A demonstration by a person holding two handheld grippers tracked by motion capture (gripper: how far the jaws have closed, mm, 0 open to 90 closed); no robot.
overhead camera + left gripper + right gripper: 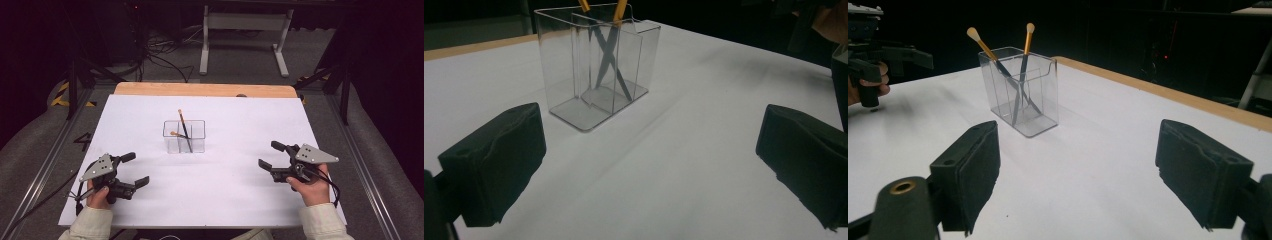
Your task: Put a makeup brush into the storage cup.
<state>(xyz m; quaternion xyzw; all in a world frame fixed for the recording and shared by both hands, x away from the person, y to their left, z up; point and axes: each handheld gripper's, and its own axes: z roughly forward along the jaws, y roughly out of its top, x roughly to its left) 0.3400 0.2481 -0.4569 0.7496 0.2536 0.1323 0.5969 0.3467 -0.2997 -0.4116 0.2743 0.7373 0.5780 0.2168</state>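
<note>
Both brushes (183, 131) stand in the clear holder (184, 136) at centre frame (task likely finished); left claw (134, 170) and right claw (271, 156) gape empty, needing only withdrawal.

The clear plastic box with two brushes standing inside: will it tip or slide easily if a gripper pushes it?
The clear plastic box looks thin-walled and tall for its base, so it is probably light and may tip. On the smooth white table it would likely slide. The two gold-handled brushes lean loosely and may shift.
</note>
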